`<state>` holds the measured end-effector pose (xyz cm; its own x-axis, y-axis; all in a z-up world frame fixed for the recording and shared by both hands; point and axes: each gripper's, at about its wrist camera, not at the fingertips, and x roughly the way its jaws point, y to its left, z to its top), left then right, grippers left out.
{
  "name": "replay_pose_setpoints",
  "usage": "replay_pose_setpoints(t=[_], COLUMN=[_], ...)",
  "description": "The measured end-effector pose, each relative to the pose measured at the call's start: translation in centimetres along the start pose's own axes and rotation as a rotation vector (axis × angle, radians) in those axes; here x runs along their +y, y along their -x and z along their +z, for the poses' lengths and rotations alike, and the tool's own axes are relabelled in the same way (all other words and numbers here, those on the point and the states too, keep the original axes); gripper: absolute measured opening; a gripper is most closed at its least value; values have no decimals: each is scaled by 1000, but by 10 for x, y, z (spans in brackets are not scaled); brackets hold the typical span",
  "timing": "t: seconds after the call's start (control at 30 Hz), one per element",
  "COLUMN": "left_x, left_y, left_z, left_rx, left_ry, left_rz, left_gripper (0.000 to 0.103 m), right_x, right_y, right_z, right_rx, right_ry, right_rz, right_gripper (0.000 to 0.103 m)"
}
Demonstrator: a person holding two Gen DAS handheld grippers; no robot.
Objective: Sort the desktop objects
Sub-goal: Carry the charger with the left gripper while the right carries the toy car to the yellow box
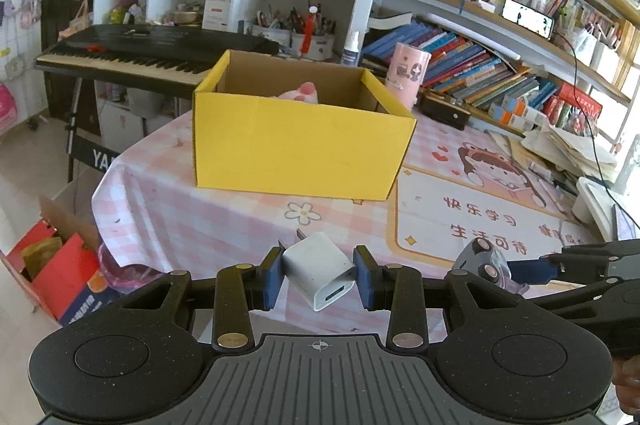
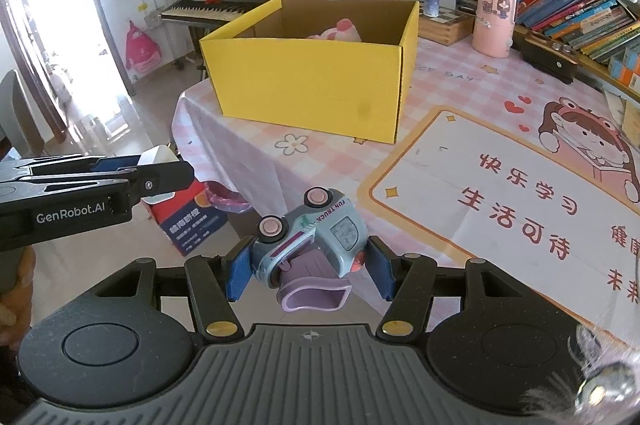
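Left wrist view: the left tongs (image 1: 319,275) are clamped on a white USB charger (image 1: 318,270), held up over the near edge of the pink checkered tabletop (image 1: 224,213). The yellow box (image 1: 296,141) sits further back with a pink plush (image 1: 301,93) inside.

Right wrist view: the right tongs (image 2: 308,271) are gripping a toy truck (image 2: 310,245) tipped sideways, wheels up, above the tabletop edge, well short of the box.
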<state>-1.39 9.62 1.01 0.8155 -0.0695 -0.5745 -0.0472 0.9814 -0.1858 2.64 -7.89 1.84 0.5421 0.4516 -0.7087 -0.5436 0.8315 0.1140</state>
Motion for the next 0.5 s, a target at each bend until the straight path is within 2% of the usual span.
replay_pose_setpoints(t=[0.5], left_x=[12], left_y=[1], left_z=[9], left_rx=[-24], left_ry=[15], left_rz=[7], left_gripper=[35], right_x=[9], right_y=[-6], right_z=[16], right_rx=[-8], right_ry=[25], right_rz=[0], right_gripper=[56])
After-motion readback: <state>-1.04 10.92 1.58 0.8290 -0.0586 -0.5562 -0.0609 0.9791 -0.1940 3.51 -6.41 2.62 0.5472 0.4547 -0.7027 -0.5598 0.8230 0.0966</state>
